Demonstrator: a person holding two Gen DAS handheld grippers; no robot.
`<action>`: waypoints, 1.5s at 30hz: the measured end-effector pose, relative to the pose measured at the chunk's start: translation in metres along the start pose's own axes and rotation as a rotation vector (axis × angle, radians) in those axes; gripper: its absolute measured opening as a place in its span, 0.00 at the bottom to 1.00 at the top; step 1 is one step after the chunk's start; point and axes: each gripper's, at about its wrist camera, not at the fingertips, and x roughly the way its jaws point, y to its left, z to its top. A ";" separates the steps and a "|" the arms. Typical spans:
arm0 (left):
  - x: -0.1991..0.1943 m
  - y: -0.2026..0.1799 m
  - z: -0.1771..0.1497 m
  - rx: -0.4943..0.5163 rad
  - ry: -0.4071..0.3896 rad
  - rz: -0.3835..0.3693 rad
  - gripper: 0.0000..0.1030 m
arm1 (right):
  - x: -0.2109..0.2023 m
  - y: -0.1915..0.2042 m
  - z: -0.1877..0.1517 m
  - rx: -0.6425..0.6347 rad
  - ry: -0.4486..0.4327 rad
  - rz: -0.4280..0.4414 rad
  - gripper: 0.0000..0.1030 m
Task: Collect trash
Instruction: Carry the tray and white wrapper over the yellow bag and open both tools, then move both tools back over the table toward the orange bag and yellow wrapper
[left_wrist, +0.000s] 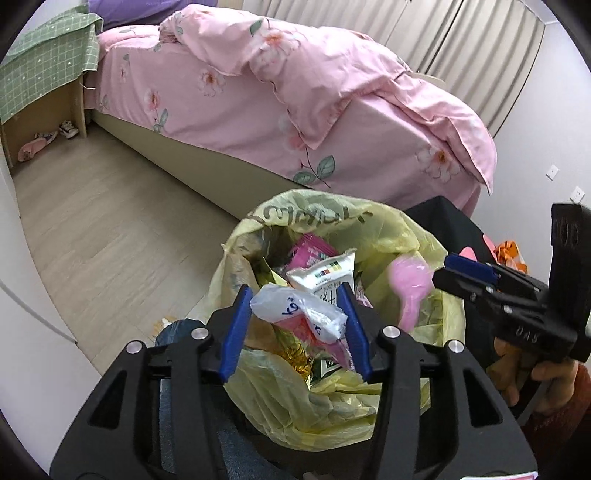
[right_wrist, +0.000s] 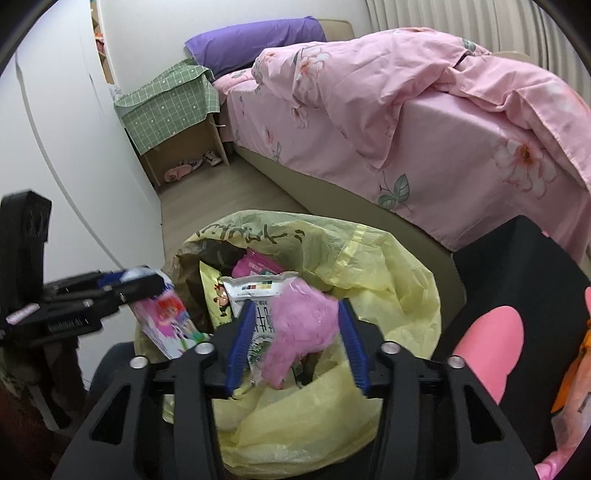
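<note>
A yellow trash bag (left_wrist: 332, 236) (right_wrist: 388, 280) stands open on the floor, holding several wrappers. My left gripper (left_wrist: 297, 325) (right_wrist: 147, 284) is over the bag's mouth with a white and pink wrapper (left_wrist: 295, 310) (right_wrist: 166, 317) between its blue pads; the jaws look wide apart, the wrapper touching them. My right gripper (right_wrist: 295, 332) (left_wrist: 441, 269) is over the bag with its jaws apart. A blurred pink wrapper (right_wrist: 303, 325) (left_wrist: 410, 288) is between and just off its fingertips, seemingly falling.
A bed with a pink floral duvet (left_wrist: 295, 92) (right_wrist: 424, 110) runs behind the bag. A black bin or box (left_wrist: 443, 225) (right_wrist: 517, 266) stands right of the bag. A green-covered bedside table (left_wrist: 40, 85) (right_wrist: 173, 110) with slippers beneath is at the far left. Wood floor (left_wrist: 110, 221) lies between.
</note>
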 end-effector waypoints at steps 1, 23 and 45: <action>-0.001 -0.001 0.001 0.003 -0.003 0.001 0.46 | -0.001 0.001 -0.001 -0.006 -0.001 0.001 0.45; -0.037 -0.098 -0.002 0.127 -0.063 -0.102 0.68 | -0.158 -0.063 -0.086 0.088 -0.194 -0.304 0.55; 0.044 -0.299 -0.032 0.401 0.094 -0.326 0.88 | -0.205 -0.197 -0.184 0.362 -0.079 -0.446 0.65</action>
